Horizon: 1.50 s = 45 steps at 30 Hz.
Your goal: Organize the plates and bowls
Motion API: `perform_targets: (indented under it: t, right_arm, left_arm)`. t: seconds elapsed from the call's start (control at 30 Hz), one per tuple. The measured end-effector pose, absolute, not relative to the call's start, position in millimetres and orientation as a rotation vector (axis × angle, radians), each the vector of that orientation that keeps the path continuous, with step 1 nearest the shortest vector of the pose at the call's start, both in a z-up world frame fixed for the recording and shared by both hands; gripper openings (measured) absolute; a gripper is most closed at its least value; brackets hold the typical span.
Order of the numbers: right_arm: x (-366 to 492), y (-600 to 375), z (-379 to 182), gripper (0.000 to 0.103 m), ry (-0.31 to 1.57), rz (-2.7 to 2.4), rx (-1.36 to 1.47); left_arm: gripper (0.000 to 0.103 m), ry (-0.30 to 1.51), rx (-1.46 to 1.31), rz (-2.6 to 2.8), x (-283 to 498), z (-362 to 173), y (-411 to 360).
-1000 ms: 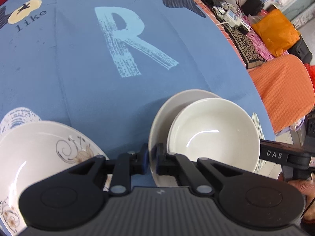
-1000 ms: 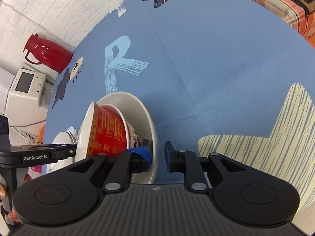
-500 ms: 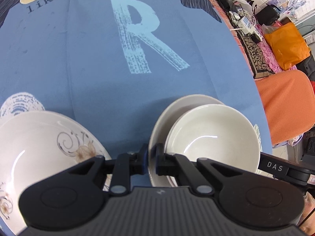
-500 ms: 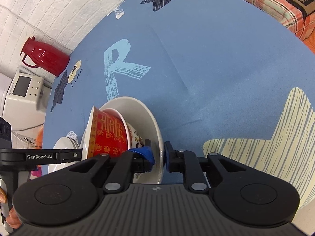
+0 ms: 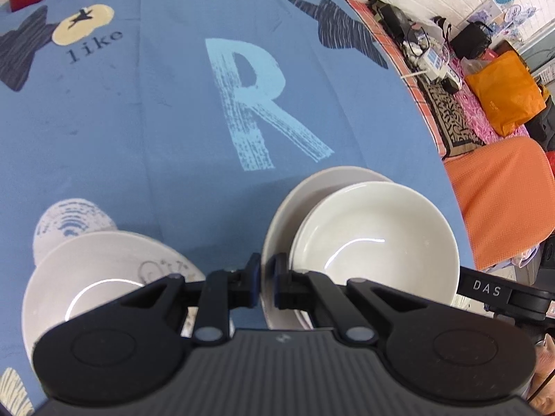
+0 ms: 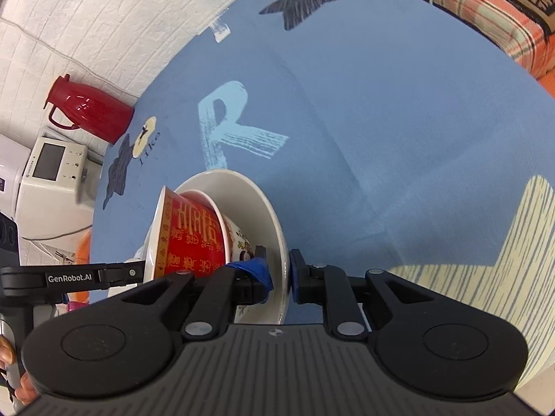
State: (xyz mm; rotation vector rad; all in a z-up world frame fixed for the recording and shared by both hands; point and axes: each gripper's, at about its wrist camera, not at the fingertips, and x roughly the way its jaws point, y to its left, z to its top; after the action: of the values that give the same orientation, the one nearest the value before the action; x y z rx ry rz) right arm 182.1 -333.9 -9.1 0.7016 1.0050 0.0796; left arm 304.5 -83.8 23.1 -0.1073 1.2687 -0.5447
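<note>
The left gripper (image 5: 264, 279) is pinching the rim of the white plate (image 5: 288, 215) at about 7 o'clock, while the right gripper (image 6: 277, 274) is clamping the same stack's rim from the opposite side; two grips are sharing the load, probably because a plate carrying a bowl would tip if it were hanging from one edge.

The white bowl (image 5: 374, 239) is sitting nested on the plate, its red patterned outside facing the right wrist camera; it is riding along so both pieces are travelling as one stack.

At 8 o'clock in the left view a second floral-patterned bowl (image 5: 93, 277) is waiting on the blue tablecloth (image 5: 173, 121), near but apart; judging by the task, the held stack is likely heading towards it for combining.
</note>
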Motion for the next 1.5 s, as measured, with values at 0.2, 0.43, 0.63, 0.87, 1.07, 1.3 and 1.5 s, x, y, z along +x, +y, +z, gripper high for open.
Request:
perform_targets:
  t: [0.2,0.43,0.63,0.87,1.07,1.3,1.5]
  right_arm:
    - [186.8,-297.4,12.1,0.000,0.989,0.141,0.655]
    - [192.2,-233.4,16.7,0.000,1.014,0.257,0.611]
    - [204.7,-187.3,-2.1,0.000,1.078,0.329,0.582]
    - [213.6,-171.2,-15.1,0.000,1.122,0.332,0.550]
    - [215.4,-167.6,-14.9,0.000,1.120,0.335,0.534]
    - [213.7,-163.1,-12.0,0.000,1.100,0.324,0.498]
    - [213.9,-160.8,-5.1,0.002,1.078,0.296,0.429]
  left_arm:
    - [0.000,1.215,-0.137,-0.477,287.5,45.9,-31.5]
    - [0.000,1.201,-0.181,-0.356,267.1,44.5,41.7]
    - [0.000,1.231,-0.213,-0.282,264.1,23.4,80.5]
    - [0.000,1.245,-0.225,-0.278,269.5,8.1,88.9]
    - [0.000,1.228,-0.223,-0.293,269.3,7.4,90.6]
    - [0.000,1.167,-0.172,-0.289,262.9,8.6,86.9]
    - [0.039,1.091,-0.107,-0.215,256.9,11.6,88.5]
